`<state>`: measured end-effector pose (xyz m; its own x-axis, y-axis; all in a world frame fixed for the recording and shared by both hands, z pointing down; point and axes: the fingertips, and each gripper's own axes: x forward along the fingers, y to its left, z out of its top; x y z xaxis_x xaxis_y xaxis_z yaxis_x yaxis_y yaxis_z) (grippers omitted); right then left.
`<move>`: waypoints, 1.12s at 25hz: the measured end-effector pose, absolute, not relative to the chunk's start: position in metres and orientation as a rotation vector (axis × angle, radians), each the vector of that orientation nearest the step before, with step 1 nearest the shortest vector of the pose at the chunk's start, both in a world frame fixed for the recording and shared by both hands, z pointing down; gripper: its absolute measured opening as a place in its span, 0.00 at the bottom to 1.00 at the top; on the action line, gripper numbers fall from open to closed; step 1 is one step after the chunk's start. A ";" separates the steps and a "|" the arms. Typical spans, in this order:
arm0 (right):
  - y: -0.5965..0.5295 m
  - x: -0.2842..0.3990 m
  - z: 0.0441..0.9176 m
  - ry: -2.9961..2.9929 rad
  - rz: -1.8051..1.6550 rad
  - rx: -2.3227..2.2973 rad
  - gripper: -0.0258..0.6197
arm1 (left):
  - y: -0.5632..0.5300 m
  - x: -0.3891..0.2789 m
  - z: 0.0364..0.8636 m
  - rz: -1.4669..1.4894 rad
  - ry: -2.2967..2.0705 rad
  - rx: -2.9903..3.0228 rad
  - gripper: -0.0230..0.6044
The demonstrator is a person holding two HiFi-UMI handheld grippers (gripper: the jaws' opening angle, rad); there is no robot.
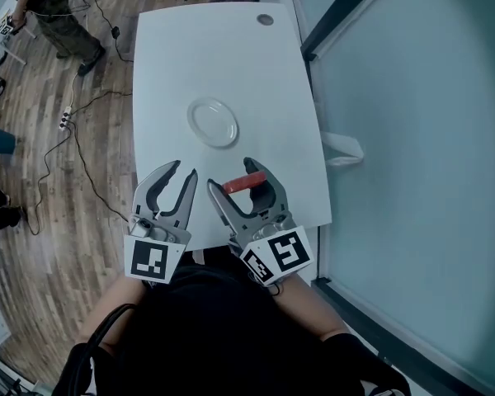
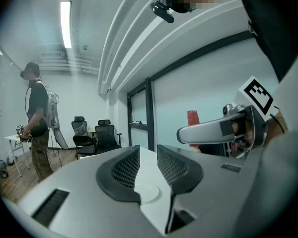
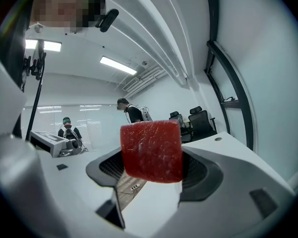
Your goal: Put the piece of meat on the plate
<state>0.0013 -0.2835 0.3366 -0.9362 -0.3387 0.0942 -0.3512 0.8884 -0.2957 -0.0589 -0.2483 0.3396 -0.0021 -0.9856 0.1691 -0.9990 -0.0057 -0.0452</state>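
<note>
Right hand-held gripper (image 1: pixel 231 175), meat (image 1: pixel 244 182) crosswise

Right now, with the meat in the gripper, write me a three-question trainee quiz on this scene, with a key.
1. True or false: the small round white plate on the white table has nothing on it.
2. What sits between the jaws of the right gripper? A. the red rectangular piece of meat; B. a metal spoon; C. nothing.
3. Fill in: the left gripper is empty, with its jaws ___.
Key: 1 true; 2 A; 3 apart.
</note>
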 end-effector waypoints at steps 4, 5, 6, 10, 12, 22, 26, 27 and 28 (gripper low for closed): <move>-0.282 0.001 0.347 -2.980 0.462 0.594 0.52 | -0.247 -0.060 0.350 0.233 -2.112 2.179 0.21; -0.283 0.000 0.351 -2.970 0.462 0.601 0.52 | -0.248 -0.061 0.352 0.232 -2.104 2.185 0.21; -0.284 -0.001 0.355 -2.959 0.463 0.607 0.52 | -0.249 -0.062 0.354 0.232 -2.096 2.188 0.21; -0.301 -0.014 0.372 -2.913 0.453 0.616 0.52 | -0.263 -0.073 0.367 0.235 -2.070 2.171 0.21; -0.314 -0.024 0.380 -2.886 0.446 0.612 0.52 | -0.273 -0.084 0.375 0.242 -2.063 2.154 0.21; -0.341 -0.045 0.437 -2.733 0.415 0.597 0.52 | -0.289 -0.100 0.412 0.285 -2.034 2.127 0.21; -0.354 -0.059 0.464 -2.683 0.435 0.586 0.52 | -0.299 -0.109 0.430 0.299 -2.018 2.110 0.21; -0.360 -0.063 0.470 -2.671 0.438 0.583 0.52 | -0.305 -0.113 0.435 0.307 -2.015 2.104 0.21; -0.364 -0.067 0.475 -2.659 0.440 0.582 0.52 | -0.309 -0.117 0.440 0.317 -2.016 2.099 0.21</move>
